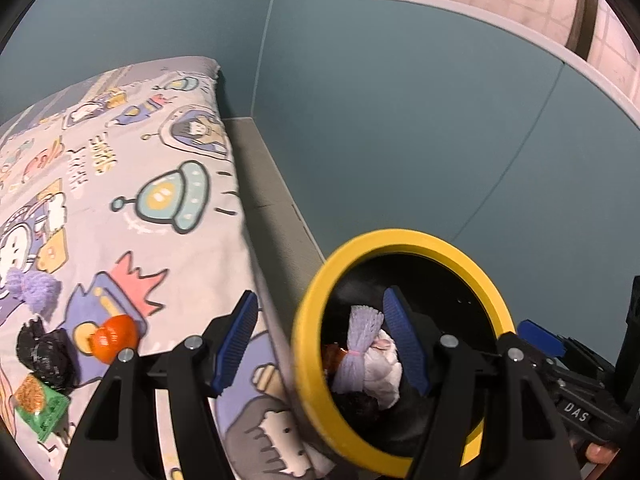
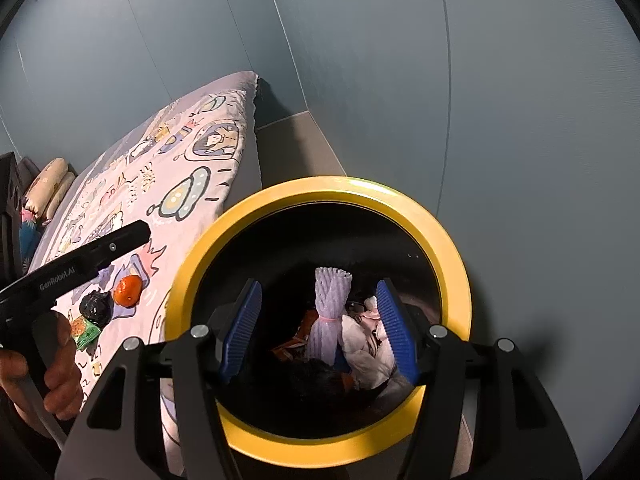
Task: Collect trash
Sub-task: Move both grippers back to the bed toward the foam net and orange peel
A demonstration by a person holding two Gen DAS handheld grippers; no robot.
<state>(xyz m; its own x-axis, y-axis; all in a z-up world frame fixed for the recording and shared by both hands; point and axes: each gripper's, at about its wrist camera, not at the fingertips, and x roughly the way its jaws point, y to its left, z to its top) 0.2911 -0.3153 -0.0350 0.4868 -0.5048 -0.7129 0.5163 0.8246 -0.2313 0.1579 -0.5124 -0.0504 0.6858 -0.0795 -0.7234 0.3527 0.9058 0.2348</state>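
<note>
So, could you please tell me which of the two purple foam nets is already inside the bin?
The tied purple net standing upright among the trash in the yellow-rimmed bin; the other purple net lies on the bedspread.

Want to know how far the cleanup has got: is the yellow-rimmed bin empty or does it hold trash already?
Not empty. The bin already holds a purple foam net, white crumpled paper and dark scraps.

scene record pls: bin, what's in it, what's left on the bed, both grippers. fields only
bin: black trash bin with yellow rim, beside the bed
in bin: purple foam net, white crumpled wrapper, orange wrapper
on bed: orange, black crumpled bag, green packet, purple foam net piece
left gripper: open, empty, over bin edge
right gripper: open, empty, above bin mouth
</note>
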